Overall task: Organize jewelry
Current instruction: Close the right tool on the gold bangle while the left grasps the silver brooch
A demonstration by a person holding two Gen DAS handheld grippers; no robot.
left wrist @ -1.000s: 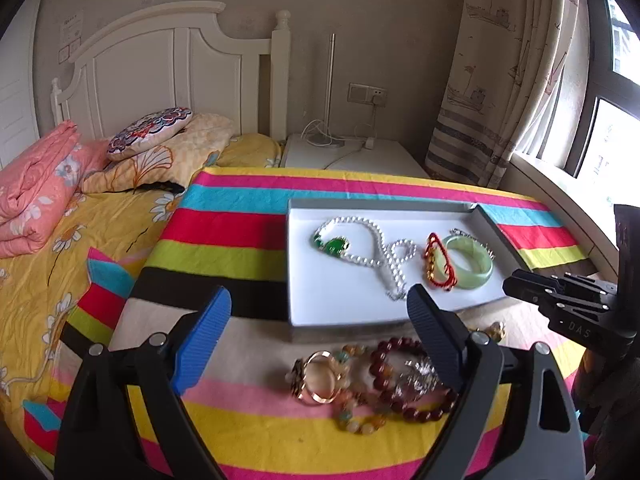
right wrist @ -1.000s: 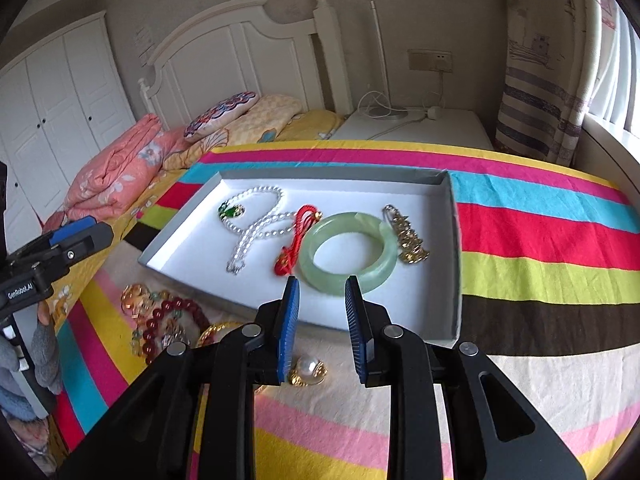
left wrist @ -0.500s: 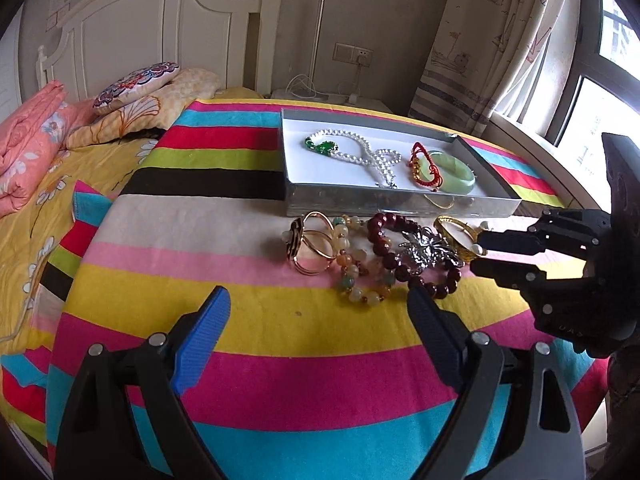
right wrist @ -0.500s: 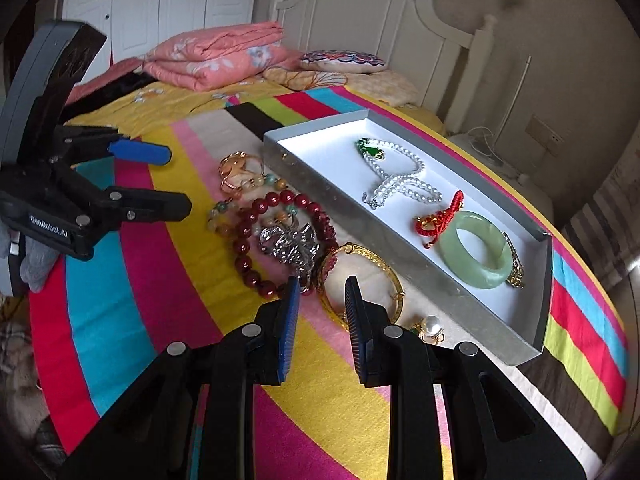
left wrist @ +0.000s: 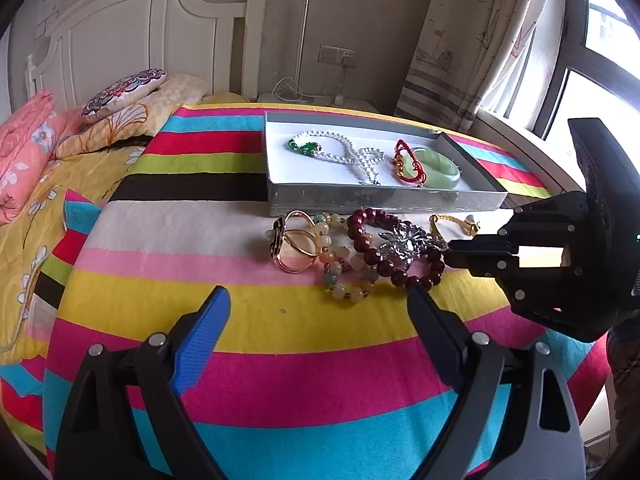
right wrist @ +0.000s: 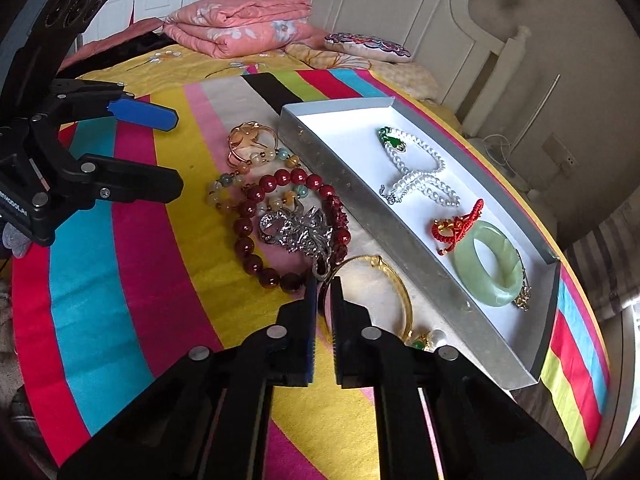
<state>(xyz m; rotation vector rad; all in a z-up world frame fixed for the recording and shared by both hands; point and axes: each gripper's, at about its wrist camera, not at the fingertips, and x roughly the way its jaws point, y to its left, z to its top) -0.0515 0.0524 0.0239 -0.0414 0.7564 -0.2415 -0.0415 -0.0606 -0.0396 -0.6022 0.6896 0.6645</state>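
2 close wrist views angled down, from opposite sides, sharing the tray [left wrist: 384,200] and striped cloth [right wrist: 132,240].

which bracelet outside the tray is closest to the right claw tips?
The dark red bead bracelet: its near beads sit at the shut right claw. The pale bead bracelet lies farther back.

Striped cloth [left wrist: 280,360] covers table; on it: grey tray [left wrist: 380,200], loose bracelets [right wrist: 280,216] beside tray wall.

White headboard [left wrist: 132,36], beige wall [left wrist: 352,4] — curtained window [left wrist: 600,60] letting in daylight.
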